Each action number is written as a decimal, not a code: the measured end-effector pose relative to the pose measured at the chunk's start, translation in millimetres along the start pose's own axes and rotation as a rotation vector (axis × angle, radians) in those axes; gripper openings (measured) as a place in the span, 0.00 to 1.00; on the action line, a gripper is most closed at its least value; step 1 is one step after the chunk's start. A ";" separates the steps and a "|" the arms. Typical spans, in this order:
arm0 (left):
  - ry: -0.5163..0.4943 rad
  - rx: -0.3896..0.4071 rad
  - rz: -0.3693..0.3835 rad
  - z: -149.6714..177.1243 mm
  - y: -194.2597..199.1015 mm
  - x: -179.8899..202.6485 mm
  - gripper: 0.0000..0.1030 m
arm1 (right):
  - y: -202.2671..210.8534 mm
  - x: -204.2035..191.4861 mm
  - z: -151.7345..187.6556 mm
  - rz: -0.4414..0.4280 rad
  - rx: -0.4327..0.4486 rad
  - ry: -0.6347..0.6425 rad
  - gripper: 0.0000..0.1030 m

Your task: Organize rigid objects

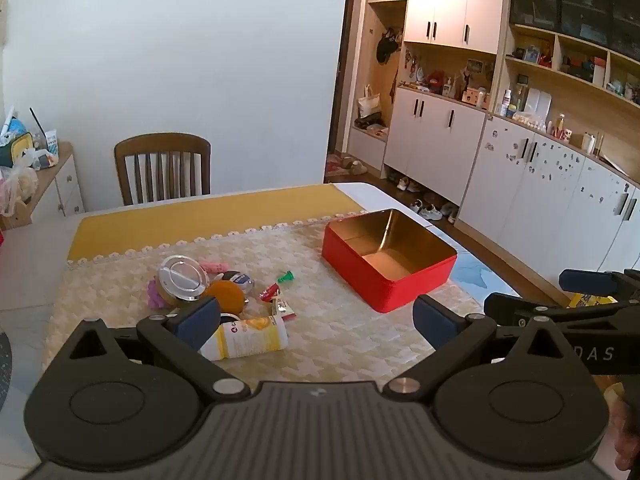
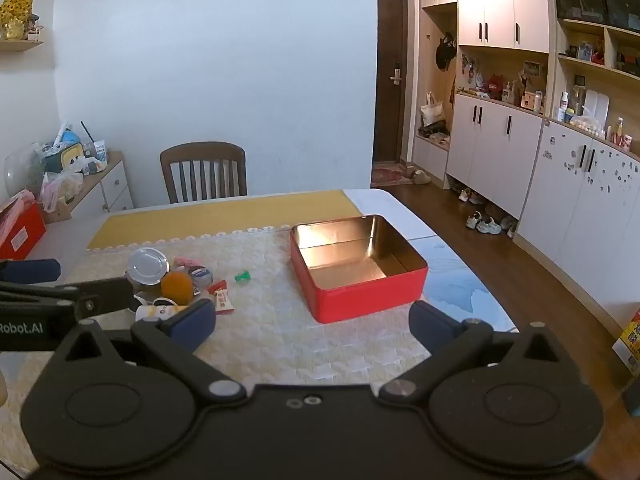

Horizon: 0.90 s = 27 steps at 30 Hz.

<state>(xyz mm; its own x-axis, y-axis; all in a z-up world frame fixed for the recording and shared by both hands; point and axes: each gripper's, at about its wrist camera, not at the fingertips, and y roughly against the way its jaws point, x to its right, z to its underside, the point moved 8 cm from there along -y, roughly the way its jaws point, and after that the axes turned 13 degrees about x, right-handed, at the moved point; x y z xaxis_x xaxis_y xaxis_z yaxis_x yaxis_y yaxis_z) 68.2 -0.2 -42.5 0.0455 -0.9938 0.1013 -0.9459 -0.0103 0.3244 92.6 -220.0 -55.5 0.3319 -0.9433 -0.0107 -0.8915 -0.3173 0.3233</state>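
Left wrist view: the left gripper point(image 1: 316, 320) tilts down over the near edge of the table point(image 1: 36, 248), jaws spread wide with nothing between them. The red tin point(image 1: 384, 276), open and empty, sits ahead and slightly right of it. The pile of small things lies ahead to the left: a yellow tube point(image 1: 252, 338) on its side just past the left pad, an orange ball point(image 1: 226, 296), a jar with a silver lid point(image 1: 182, 278) and a green piece point(image 1: 286, 277) apart toward the tin. The right gripper point(image 2: 312, 322) hangs beside it at the same downward tilt, also wide and empty, with the tin straight ahead. A wooden chair point(image 1: 162, 168) stands behind the table.
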 end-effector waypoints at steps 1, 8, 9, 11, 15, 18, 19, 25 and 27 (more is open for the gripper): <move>0.008 -0.003 0.004 0.4 -0.1 -0.1 1.00 | 0.1 0.0 0.1 0.000 -0.002 -0.003 1.00; 0.005 -0.013 -0.004 0.8 -4.0 2.1 1.00 | 1.0 0.0 -0.7 -0.002 0.001 0.002 1.00; 0.013 -0.006 0.001 1.8 -3.2 2.9 1.00 | 1.2 -0.4 -0.5 -0.004 0.002 0.003 1.00; 0.037 0.008 0.015 0.2 -2.2 -3.1 1.00 | 1.6 -0.9 -0.3 -0.006 0.006 0.006 1.00; 0.036 0.019 0.019 -1.6 -0.1 0.2 1.00 | 4.8 5.7 -2.6 -0.003 0.006 0.003 1.00; 0.031 0.026 0.004 -3.4 1.3 -0.2 1.00 | 4.9 2.0 -2.4 -0.002 0.007 0.012 1.00; 0.032 0.027 0.000 -3.7 0.8 -0.9 1.00 | 3.3 2.4 -1.9 -0.002 0.007 0.014 1.00; 0.022 0.032 0.001 -4.4 3.8 2.8 1.00 | 5.9 -1.1 -1.7 0.003 0.013 0.008 1.00; 0.020 0.033 -0.008 -4.5 3.8 2.4 1.00 | 6.2 -1.8 -1.7 0.002 0.015 0.007 1.00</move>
<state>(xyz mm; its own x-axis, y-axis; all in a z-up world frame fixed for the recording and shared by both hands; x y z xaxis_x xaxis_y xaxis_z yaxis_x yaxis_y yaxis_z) 66.2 -2.1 -36.8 0.0598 -0.9912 0.1180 -0.9555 -0.0226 0.2942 87.0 -220.1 -51.9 0.3326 -0.9431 -0.0036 -0.8967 -0.3174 0.3087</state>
